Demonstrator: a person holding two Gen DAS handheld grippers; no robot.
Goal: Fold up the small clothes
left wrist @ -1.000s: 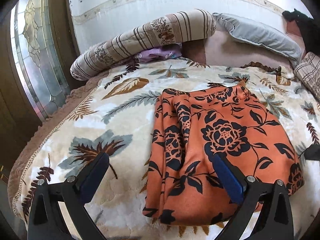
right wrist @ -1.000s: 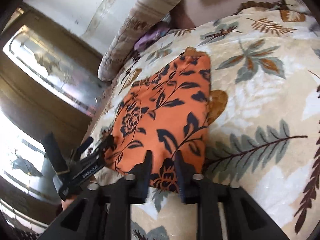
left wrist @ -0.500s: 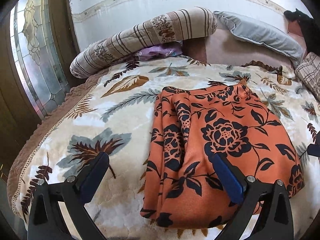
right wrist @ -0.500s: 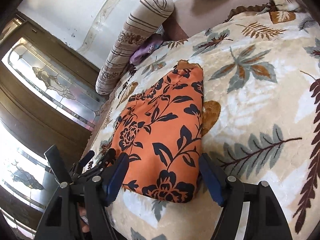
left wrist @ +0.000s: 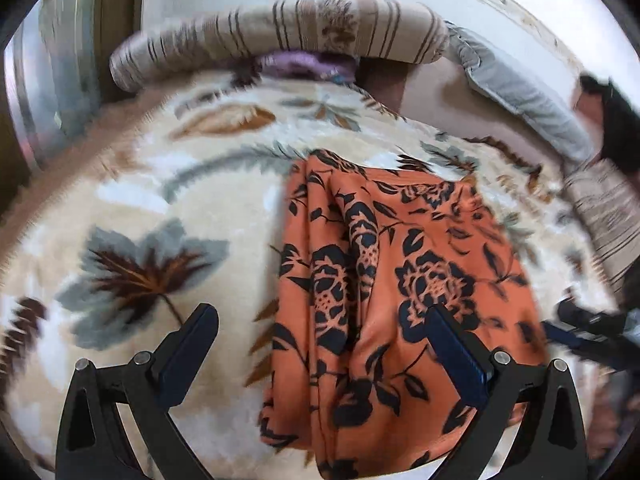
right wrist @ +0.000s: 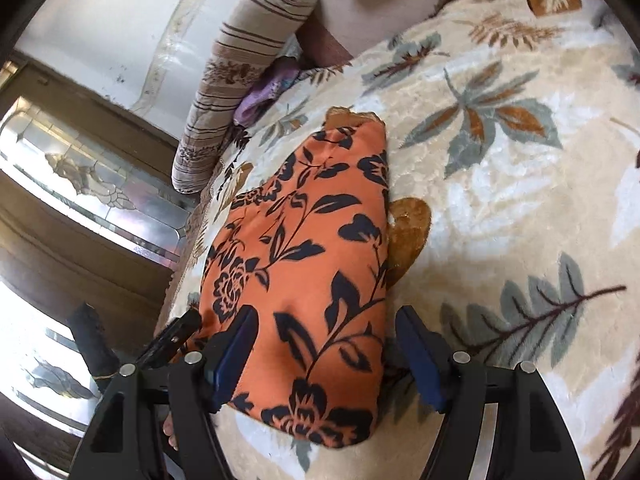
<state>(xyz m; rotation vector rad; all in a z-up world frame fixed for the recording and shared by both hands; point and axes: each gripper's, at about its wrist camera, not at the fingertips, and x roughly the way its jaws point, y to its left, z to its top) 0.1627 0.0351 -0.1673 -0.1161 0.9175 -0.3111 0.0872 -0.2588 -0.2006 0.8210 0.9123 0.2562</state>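
An orange garment with a black flower print [left wrist: 384,280] lies folded lengthwise on the leaf-patterned blanket [left wrist: 160,208]. In the left wrist view my left gripper [left wrist: 320,332] is open, its fingers straddling the garment's near left edge without holding it. In the right wrist view the garment [right wrist: 304,248] lies between the open jaws of my right gripper [right wrist: 326,340], at its near end. The right gripper also shows at the right edge of the left wrist view [left wrist: 580,332]. The left gripper shows at the lower left of the right wrist view [right wrist: 168,340].
A striped bolster [left wrist: 280,36] and a grey pillow [left wrist: 520,96] lie at the bed's head, with a purple cloth [left wrist: 304,64] under the bolster. A glass-panelled door [right wrist: 92,184] stands beside the bed. A dark item [left wrist: 616,120] lies at the far right.
My right gripper has opened, from nearly shut a second ago, and now straddles the garment's near end. The left gripper has swung and the view is blurred; it stays open.
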